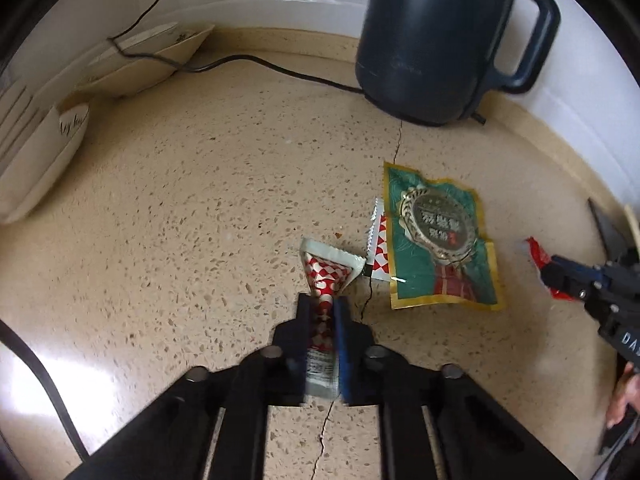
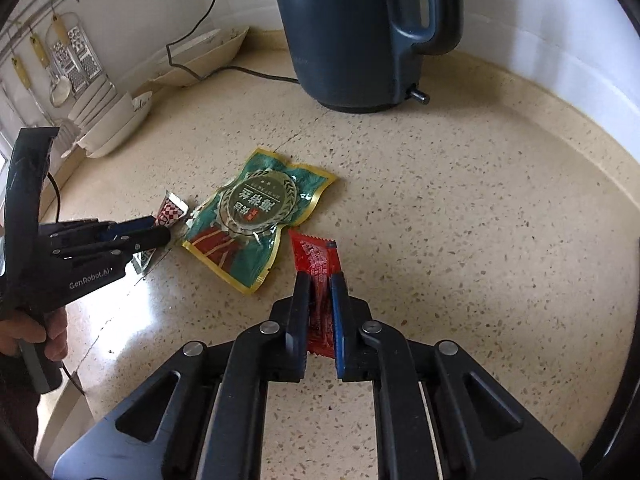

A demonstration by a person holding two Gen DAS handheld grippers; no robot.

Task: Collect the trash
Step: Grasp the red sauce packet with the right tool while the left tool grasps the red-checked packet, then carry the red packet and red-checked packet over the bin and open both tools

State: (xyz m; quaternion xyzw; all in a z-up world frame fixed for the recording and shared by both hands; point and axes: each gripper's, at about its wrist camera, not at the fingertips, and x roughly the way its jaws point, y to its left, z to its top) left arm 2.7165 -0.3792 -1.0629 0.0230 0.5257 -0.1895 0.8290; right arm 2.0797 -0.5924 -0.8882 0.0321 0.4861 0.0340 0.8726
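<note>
Pinching a red-and-white checkered sachet (image 1: 325, 280) between its two pads, the left gripper (image 1: 323, 300) is clamped on the packet's lower half, whose silver top edge fans out just beyond the fingertips over the speckled beige countertop (image 1: 200, 200). Just past it to the right lies a second checkered sachet (image 1: 379, 249), partly tucked under a green and gold snack wrapper (image 1: 436, 240) that rests flat and crinkled on the stone. Farther ahead stands a dark blue electric kettle (image 1: 424, 40) by the white wall, its black cord (image 1: 248, 62) trailing left toward stacked cream dishes (image 1: 48, 152). The right gripper (image 2: 320, 280) is likewise closed on a red sachet (image 2: 316, 260), squeezed lengthwise between its pads, with the packet's upper end sticking out ahead of the fingertips. The green wrapper lies just to its left, and beyond that the other gripper, held by a hand (image 2: 44, 340).
</note>
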